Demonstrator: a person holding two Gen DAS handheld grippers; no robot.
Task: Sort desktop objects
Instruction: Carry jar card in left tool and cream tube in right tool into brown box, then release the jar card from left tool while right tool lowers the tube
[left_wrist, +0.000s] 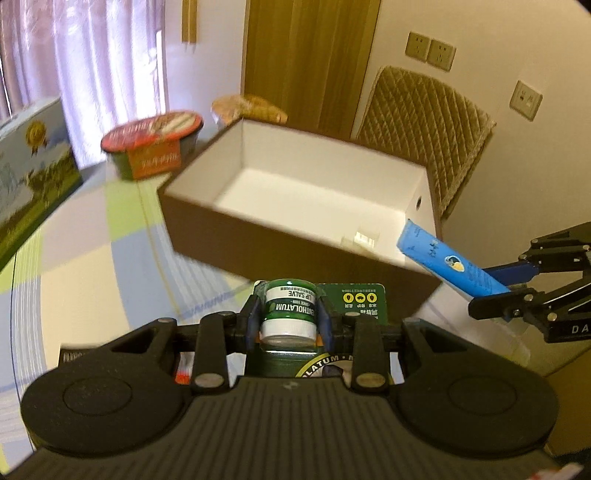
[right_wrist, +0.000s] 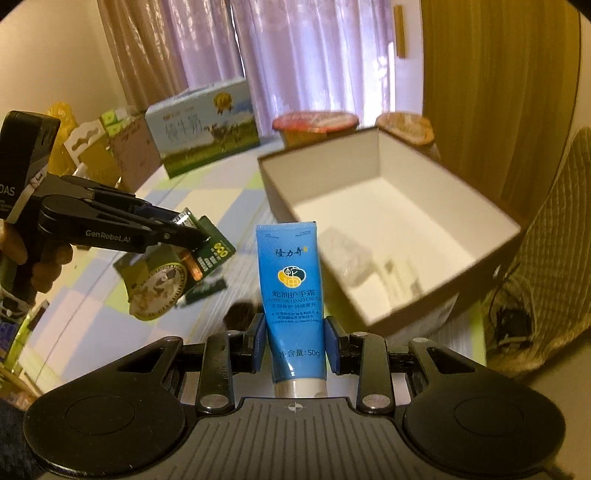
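Note:
My left gripper (left_wrist: 289, 322) is shut on a green lip salve pack (left_wrist: 290, 314), a small jar on a green card. It hangs above the table, just short of the open brown box (left_wrist: 207, 218) with a white inside. The right wrist view shows that same left gripper (right_wrist: 192, 236) from the side with the salve pack (right_wrist: 162, 280) dangling from it. My right gripper (right_wrist: 295, 345) is shut on a blue hand cream tube (right_wrist: 291, 280), held upright, cap toward the camera. The tube (left_wrist: 447, 264) reaches over the box's near right corner. Small clear items lie inside the box (right_wrist: 399, 206).
A red-lidded instant noodle bowl (left_wrist: 155, 144) and a second bowl (left_wrist: 251, 107) stand behind the box. A milk carton (right_wrist: 203, 129) and packaged goods (right_wrist: 99, 147) line the far left of the checked tablecloth (left_wrist: 92, 258). A quilted chair (left_wrist: 424, 122) stands right of the box.

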